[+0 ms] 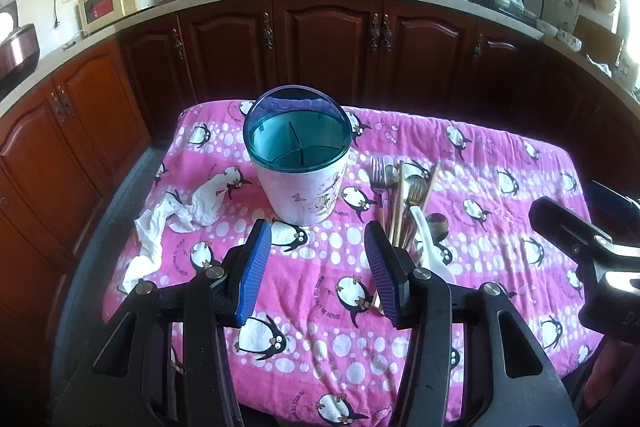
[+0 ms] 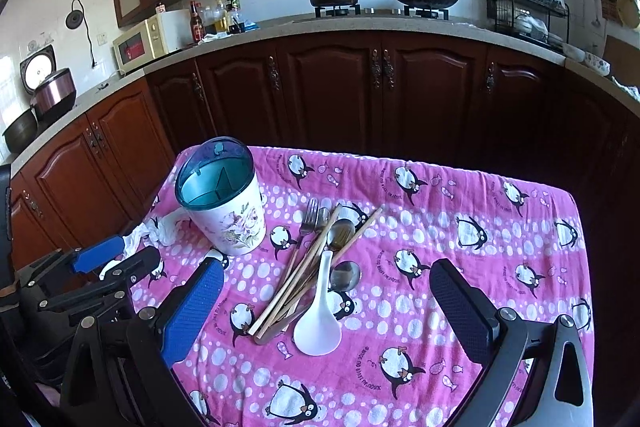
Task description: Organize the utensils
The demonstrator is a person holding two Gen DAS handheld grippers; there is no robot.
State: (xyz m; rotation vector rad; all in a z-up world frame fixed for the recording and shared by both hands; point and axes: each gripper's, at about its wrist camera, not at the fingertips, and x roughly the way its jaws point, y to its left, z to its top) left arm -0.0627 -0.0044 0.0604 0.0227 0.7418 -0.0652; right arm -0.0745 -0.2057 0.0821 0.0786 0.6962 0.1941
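Left gripper point(image 1: 316, 259) and right gripper point(image 2: 324, 311) both released, empty. Holder point(image 1: 298, 163) ahead of left; utensils point(image 2: 316, 259) between right's jaws.

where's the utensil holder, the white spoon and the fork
utensil holder point(image 2: 236, 227), right wrist view, on its flowered white wall
white spoon point(image 2: 318, 331), right wrist view, on its bowl
fork point(image 2: 309, 217), right wrist view, at the base of its tines

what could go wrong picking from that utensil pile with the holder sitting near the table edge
The chopsticks, fork and white spoon lie crossed in one heap, so pulling one may drag others. The holder stands tall on soft cloth near the edge; a nudge could tip it. Both the right gripper and the left gripper are open and empty.
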